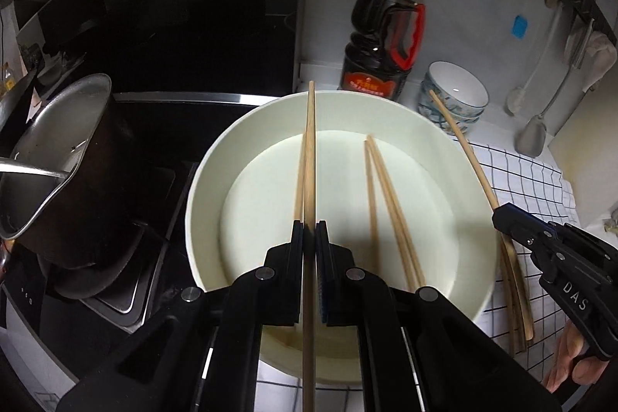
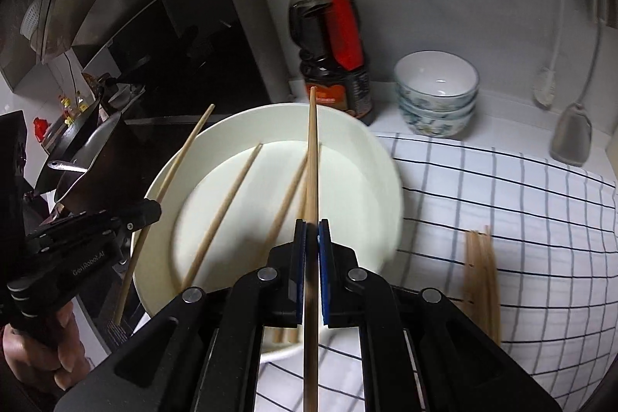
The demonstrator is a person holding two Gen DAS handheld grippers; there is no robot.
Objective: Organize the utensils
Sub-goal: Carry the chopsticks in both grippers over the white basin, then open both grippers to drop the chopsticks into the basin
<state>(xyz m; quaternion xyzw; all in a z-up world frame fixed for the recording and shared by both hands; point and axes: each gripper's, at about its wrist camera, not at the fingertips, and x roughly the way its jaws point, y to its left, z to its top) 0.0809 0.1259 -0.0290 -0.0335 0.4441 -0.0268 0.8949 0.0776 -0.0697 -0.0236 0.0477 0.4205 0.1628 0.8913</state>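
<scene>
My left gripper [image 1: 309, 230] and right gripper [image 2: 312, 230] each clamp one chopstick above the white basin [image 1: 455, 157]. Only my left view shows the whole pot [image 1: 58, 157]; only my right shows the checked cloth's [image 2: 521, 188] right edge.

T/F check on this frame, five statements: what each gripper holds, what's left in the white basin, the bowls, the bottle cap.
1. The left gripper is shut on a chopstick. True.
2. The right gripper is open and empty. False: it is shut on a chopstick of its own.
3. The white basin is empty. False: two loose chopsticks lie in it.
4. More chopsticks lie on the checked cloth beside the basin. True.
5. The soy sauce bottle has a blue cap. False: the cap is red.
6. The patterned bowls are stacked. True.
</scene>
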